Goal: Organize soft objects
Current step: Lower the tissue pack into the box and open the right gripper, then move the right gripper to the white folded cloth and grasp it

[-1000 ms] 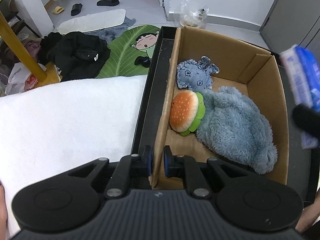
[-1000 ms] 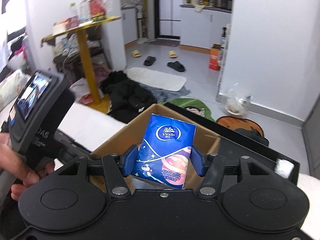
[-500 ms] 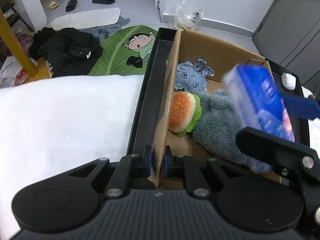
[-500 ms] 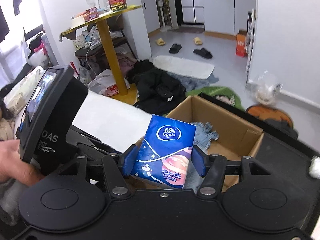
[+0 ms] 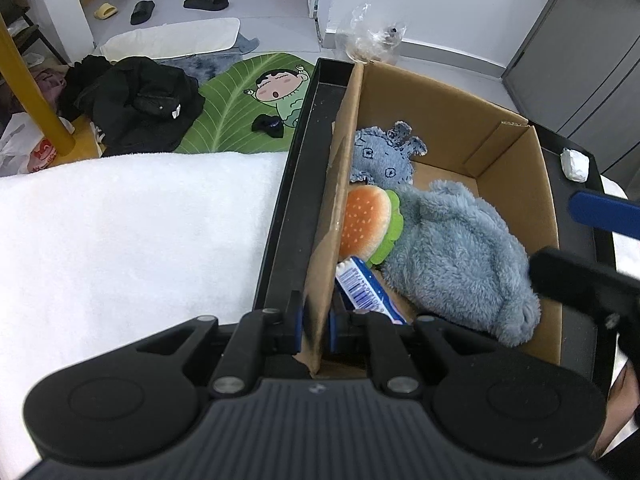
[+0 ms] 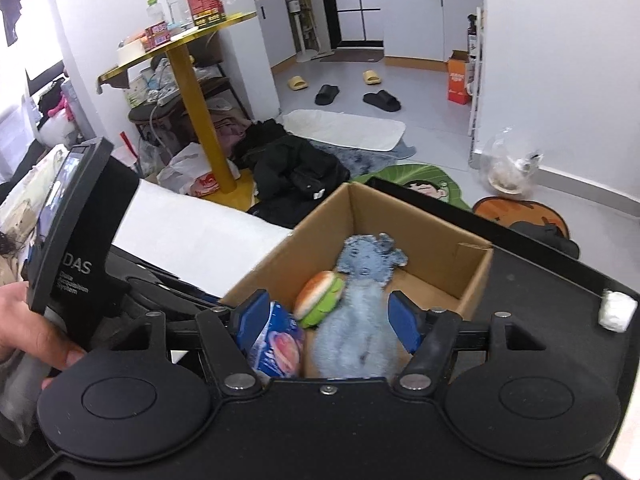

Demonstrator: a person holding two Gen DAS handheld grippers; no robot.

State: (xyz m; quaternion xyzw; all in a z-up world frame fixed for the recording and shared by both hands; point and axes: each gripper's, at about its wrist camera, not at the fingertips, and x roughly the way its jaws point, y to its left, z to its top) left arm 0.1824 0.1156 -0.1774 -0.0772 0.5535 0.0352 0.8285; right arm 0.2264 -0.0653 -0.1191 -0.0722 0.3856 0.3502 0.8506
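A cardboard box (image 5: 460,108) (image 6: 444,256) holds a fluffy blue plush (image 5: 456,252) (image 6: 356,340), a burger plush (image 5: 366,222) (image 6: 320,296), a small blue rag doll (image 5: 384,156) (image 6: 370,258) and a blue tissue pack (image 5: 362,286) (image 6: 276,344) at its near left corner. My left gripper (image 5: 314,320) is shut on the box's left wall. My right gripper (image 6: 326,320) is open above the box, apart from the tissue pack; one of its fingers (image 5: 600,212) shows at the right of the left wrist view.
The box sits in a black tray (image 5: 296,184) beside a white towel-covered surface (image 5: 132,232). A white wad (image 5: 574,164) (image 6: 616,310) lies on the tray's right side. Below are a leaf rug (image 5: 236,108), dark clothes (image 5: 136,100), slippers and a yellow table leg (image 6: 200,120).
My right gripper carried the tissue pack over the box, opened and let it go; the pack now lies in the box's near left corner. The left gripper kept its hold on the wall.
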